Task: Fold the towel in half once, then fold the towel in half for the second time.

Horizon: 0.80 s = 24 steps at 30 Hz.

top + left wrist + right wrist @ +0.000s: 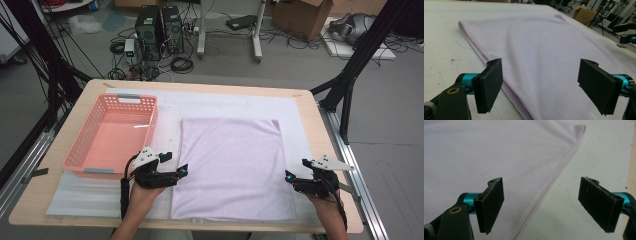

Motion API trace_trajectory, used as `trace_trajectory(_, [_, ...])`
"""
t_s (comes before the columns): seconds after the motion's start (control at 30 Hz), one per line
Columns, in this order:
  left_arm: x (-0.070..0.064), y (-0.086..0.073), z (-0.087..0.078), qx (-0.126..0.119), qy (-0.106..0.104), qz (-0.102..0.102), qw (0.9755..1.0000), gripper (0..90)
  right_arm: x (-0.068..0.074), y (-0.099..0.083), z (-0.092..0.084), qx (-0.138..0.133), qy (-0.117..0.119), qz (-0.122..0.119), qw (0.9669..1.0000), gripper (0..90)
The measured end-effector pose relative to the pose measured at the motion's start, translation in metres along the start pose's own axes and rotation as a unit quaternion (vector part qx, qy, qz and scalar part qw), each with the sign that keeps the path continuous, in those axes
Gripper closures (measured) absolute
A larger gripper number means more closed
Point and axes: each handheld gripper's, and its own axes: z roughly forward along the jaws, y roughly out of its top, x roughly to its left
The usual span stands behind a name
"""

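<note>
A pale lilac folded towel [232, 167] lies flat on the white mat in the middle of the table. My left gripper [180, 167] hovers at the towel's left edge, jaws wide apart with nothing pressed between them; the towel [544, 50] stretches away beyond its pads. At the towel's right edge my right gripper [290, 175] stands open too. In the right gripper view the stitched hem of the towel [499, 152] runs between the two black pads, which do not touch it. The other gripper [626, 32] shows far off at the right of the left gripper view.
A pink plastic basket [82, 145] stands at the left of the table, close to my left hand. The white foam mat [210, 100] covers most of the wooden tabletop [320, 125]. Beyond the table lie computer towers [160, 25], cables and cardboard boxes [300, 15].
</note>
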Motion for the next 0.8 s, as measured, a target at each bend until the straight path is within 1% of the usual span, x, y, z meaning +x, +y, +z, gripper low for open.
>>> trace_trajectory(0.13, [0.000,0.006,0.003,0.002,0.001,0.000,1.0000,20.9,-0.001,0.000,-0.001,-0.003,0.002,0.007,1.0000,19.6])
trace_trajectory(0.2, [-0.003,0.012,0.005,0.005,-0.001,0.007,1.0000,21.1,-0.001,0.000,-0.002,-0.006,0.001,0.008,1.0000,19.6])
trace_trajectory(0.23, [-0.003,0.015,0.007,0.004,-0.004,0.009,0.9999,21.1,-0.002,0.001,-0.002,-0.008,0.000,0.005,1.0000,19.6])
trace_trajectory(0.27, [-0.003,0.017,0.008,0.005,-0.008,0.010,0.9999,21.2,-0.001,0.001,-0.003,-0.008,0.001,0.009,0.9999,19.6])
trace_trajectory(0.33, [-0.004,0.023,0.012,0.007,-0.008,0.014,0.9998,21.6,-0.003,0.002,-0.004,-0.013,0.000,0.007,0.9999,19.6])
trace_trajectory(0.37, [-0.005,0.025,0.014,0.007,-0.010,0.011,0.9999,21.7,-0.003,0.002,-0.004,-0.014,0.001,0.010,0.9999,19.6])
trace_trajectory(0.43, [-0.005,0.031,0.020,0.014,-0.010,0.018,0.9997,22.1,-0.004,0.003,-0.003,-0.015,0.003,0.012,0.9998,19.6])
trace_trajectory(0.47, [-0.005,0.033,0.021,0.015,-0.011,0.017,0.9997,22.4,-0.004,0.004,-0.003,-0.016,0.004,0.017,0.9997,19.6])
trace_trajectory(0.5, [-0.004,0.035,0.024,0.016,-0.016,0.020,0.9996,23.6,-0.004,0.005,-0.002,-0.016,0.005,0.013,0.9998,19.6])
trace_trajectory(0.53, [-0.002,0.037,0.026,0.016,-0.018,0.018,0.9995,26.9,-0.005,0.006,-0.001,-0.015,0.007,0.014,0.9998,19.6])
trace_trajectory(0.57, [0.001,0.039,0.029,0.016,-0.016,0.016,0.9996,28.2,-0.005,0.007,0.000,-0.013,0.009,0.013,0.9998,19.6])
trace_trajectory(0.6, [0.003,0.040,0.031,0.013,-0.012,0.010,0.9998,27.4,-0.006,0.008,0.003,-0.011,0.009,0.012,0.9998,19.6])
trace_trajectory(0.63, [0.007,0.043,0.034,0.015,-0.009,0.003,0.9998,27.5,-0.007,0.009,0.004,-0.009,0.010,0.012,0.9998,19.6])
trace_trajectory(0.73, [0.014,0.048,0.041,0.023,0.000,0.003,0.9997,27.5,-0.011,0.014,0.012,-0.002,0.014,0.014,0.9998,19.6])
trace_trajectory(0.8, [0.019,0.050,0.046,0.029,0.005,-0.003,0.9996,27.7,-0.014,0.019,0.018,0.006,0.017,0.016,0.9997,19.6])
